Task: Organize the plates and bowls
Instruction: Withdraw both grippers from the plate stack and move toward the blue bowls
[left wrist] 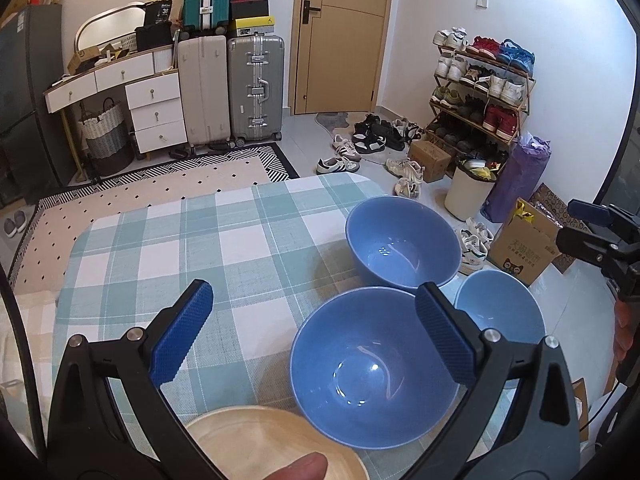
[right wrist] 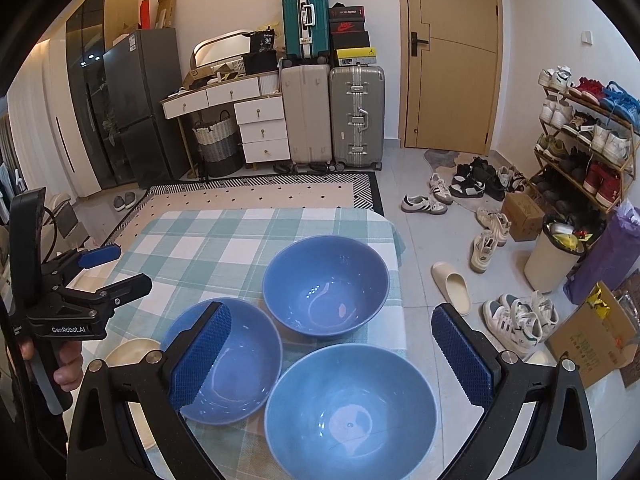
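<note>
Three blue bowls stand upright and empty on a table with a green checked cloth [right wrist: 192, 240]. In the right wrist view they are the far bowl [right wrist: 326, 284], the left bowl [right wrist: 236, 364] and the near bowl [right wrist: 350, 412]. In the left wrist view the same bowls are at the far side [left wrist: 402, 240], in front [left wrist: 372, 368] and at the right [left wrist: 500, 306]. A cream plate [left wrist: 276, 444] lies at the near edge, also seen in the right wrist view [right wrist: 132, 352]. My left gripper [left wrist: 316, 336] is open and empty above the cloth. My right gripper [right wrist: 336, 354] is open and empty above the bowls.
The table's right edge drops to a tiled floor with scattered shoes [right wrist: 452, 284], a white bin [right wrist: 556, 256] and a cardboard box [right wrist: 592, 344]. A shoe rack [right wrist: 584, 136], suitcases [right wrist: 356, 116] and a drawer unit [right wrist: 260, 128] stand at the back. A patterned rug [right wrist: 256, 196] lies beyond the table.
</note>
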`<state>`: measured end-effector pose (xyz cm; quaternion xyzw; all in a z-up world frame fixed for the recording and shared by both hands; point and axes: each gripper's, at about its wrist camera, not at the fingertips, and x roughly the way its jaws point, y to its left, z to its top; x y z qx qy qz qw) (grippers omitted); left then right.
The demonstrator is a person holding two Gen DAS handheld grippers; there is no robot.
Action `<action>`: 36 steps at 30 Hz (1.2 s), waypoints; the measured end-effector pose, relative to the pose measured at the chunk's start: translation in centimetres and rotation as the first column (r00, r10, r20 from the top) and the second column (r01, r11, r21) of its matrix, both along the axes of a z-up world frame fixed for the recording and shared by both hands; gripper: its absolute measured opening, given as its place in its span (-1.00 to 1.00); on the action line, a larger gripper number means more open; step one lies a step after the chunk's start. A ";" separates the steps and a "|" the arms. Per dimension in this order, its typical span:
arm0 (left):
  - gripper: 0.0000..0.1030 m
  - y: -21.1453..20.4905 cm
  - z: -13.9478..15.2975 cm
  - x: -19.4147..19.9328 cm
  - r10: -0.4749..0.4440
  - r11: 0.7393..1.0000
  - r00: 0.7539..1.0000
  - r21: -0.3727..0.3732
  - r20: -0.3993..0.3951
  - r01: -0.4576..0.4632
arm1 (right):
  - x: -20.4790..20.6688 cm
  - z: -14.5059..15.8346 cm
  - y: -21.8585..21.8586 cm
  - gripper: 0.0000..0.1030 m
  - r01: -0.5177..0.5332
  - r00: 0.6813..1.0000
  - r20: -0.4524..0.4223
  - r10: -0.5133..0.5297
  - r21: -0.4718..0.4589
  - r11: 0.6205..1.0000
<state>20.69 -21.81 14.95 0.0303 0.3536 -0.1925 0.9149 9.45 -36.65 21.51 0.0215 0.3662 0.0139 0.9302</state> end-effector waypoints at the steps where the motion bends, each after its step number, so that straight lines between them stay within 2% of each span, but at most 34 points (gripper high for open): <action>1: 0.95 -0.2 -0.1 0.3 -0.001 1.000 1.000 0.003 -0.003 0.001 | 0.4 -0.2 -0.2 0.98 0.000 1.000 -0.006 0.000 -0.001 1.000; 36: 0.95 -5.8 -7.3 10.3 -0.020 0.999 0.992 0.037 -0.128 0.025 | 9.6 -7.2 -4.1 0.98 0.025 0.989 -0.145 -0.020 0.032 0.999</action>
